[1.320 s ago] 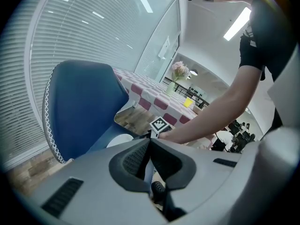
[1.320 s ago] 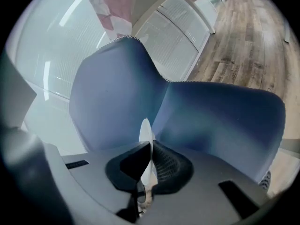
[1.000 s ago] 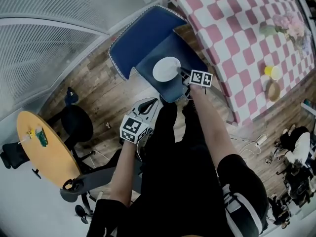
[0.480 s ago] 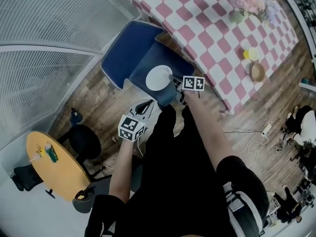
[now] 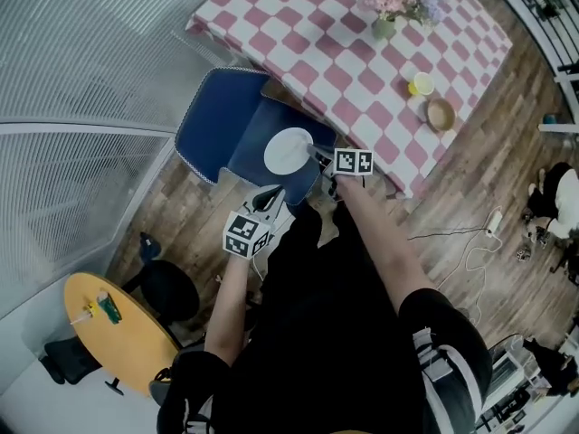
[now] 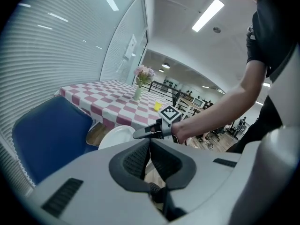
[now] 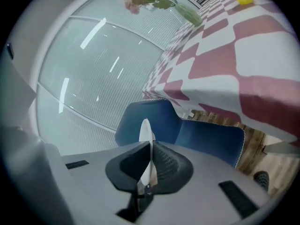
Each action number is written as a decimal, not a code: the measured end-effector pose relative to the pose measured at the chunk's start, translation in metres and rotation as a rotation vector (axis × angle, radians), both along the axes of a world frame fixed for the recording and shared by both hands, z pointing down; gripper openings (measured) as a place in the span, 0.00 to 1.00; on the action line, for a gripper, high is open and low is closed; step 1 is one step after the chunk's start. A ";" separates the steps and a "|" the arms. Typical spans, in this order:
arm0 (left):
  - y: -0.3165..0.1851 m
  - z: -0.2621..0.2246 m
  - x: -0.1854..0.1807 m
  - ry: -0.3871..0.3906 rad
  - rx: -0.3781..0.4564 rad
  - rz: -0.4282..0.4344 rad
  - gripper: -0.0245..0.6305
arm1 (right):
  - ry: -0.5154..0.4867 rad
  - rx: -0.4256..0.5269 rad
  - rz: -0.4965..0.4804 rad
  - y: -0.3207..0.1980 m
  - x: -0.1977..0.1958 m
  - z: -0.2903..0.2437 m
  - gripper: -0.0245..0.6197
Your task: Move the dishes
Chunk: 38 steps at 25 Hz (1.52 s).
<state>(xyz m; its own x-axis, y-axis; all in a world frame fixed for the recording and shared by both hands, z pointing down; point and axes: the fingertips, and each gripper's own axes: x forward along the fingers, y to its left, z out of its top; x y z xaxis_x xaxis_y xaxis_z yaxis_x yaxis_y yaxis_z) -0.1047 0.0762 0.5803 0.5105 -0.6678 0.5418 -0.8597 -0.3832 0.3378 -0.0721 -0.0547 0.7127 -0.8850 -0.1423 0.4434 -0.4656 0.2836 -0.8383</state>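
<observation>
A white plate (image 5: pixel 289 150) hangs over the blue chair seat (image 5: pixel 268 116), held by its rim in my right gripper (image 5: pixel 318 154). The right gripper view shows the plate (image 7: pixel 146 139) edge-on, pinched between the jaws. My left gripper (image 5: pixel 269 198) is lower, near my body, shut with nothing in it; in its own view the jaws (image 6: pixel 150 149) meet, and the plate (image 6: pixel 117 136) lies ahead beside the right gripper (image 6: pixel 152 131). On the pink checked table (image 5: pixel 362 43) stand a yellow cup (image 5: pixel 421 85) and a brown bowl (image 5: pixel 441 114).
A vase of flowers (image 5: pixel 395 3) stands on the table's far side. A round yellow table (image 5: pixel 113 333) and a black office chair (image 5: pixel 167 289) are at the lower left. Cables (image 5: pixel 470 242) lie on the wooden floor at right. A ribbed wall runs along the left.
The view has swung so more of the table shows. My right gripper keeps its hold on the plate over the chair; the left gripper stays shut near my body.
</observation>
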 end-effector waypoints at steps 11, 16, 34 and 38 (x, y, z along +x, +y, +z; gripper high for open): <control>-0.028 -0.023 0.079 0.012 0.023 0.133 0.07 | -0.052 0.036 0.251 -0.049 0.110 -0.043 0.08; -0.042 -0.028 0.104 0.012 0.021 0.162 0.07 | -0.051 0.023 0.395 -0.078 0.169 -0.046 0.08; -0.108 -0.033 0.167 0.002 0.014 0.250 0.07 | -0.008 -0.038 0.681 -0.141 0.296 -0.028 0.09; -0.120 -0.032 0.180 0.004 0.015 0.255 0.07 | 0.030 -0.049 0.653 -0.144 0.307 -0.023 0.10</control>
<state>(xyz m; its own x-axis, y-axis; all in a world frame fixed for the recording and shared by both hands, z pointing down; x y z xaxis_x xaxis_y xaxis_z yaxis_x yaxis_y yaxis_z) 0.0751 -0.0438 0.5480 0.6653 -0.5253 0.5305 -0.7336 -0.5920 0.3337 0.2350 -0.1985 0.6897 -0.6107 -0.6252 0.4859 -0.5525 -0.1031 -0.8271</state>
